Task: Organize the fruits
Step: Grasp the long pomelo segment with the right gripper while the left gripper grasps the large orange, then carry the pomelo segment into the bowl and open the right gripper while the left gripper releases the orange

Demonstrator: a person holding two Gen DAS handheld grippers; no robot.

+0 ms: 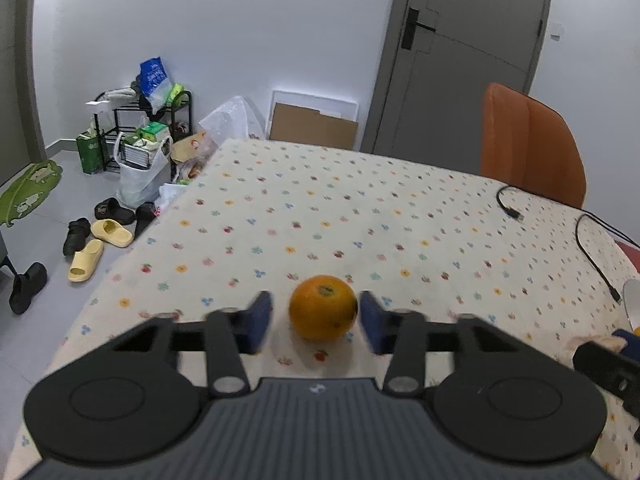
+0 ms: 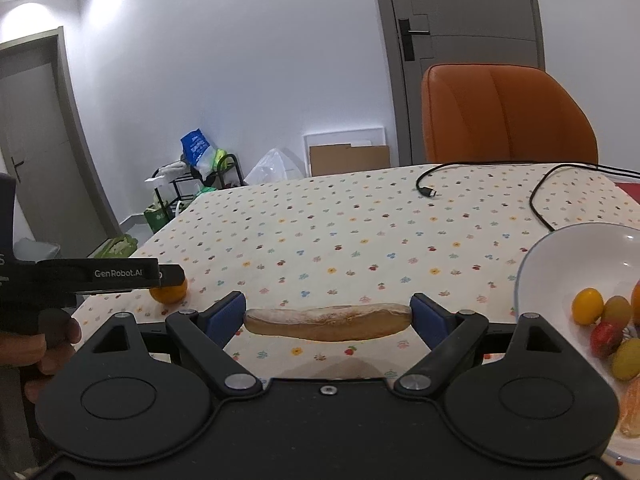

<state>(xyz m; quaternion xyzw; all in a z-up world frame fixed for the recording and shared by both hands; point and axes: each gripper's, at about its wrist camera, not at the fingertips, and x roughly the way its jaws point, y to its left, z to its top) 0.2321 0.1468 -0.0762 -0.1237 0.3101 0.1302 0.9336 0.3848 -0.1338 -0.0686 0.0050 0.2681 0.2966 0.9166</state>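
Close the left gripper (image 1: 316,318) evenly on the orange (image 1: 323,307), pressing at its widest part, then lift straight up from the surface (image 1: 320,208) so it does not roll. Fingers (image 1: 259,320) wide apart now; orange sitting between them on the flowered cloth, a clear gap at 9 o'clock, the pad at 3 o'clock almost touching or touching, hard to tell.

Keep the right gripper (image 2: 327,322) steady and level. Fingers (image 2: 230,312) spread wide yet pressing both ends of the long brownish fruit (image 2: 328,322), held lengthwise and clear of the surface. Probably safest to carry it slowly toward the white bowl (image 2: 560,248) at 3 o'clock, where small yellow and red fruits (image 2: 604,324) already lie. End grip looks weak; avoid tilting.
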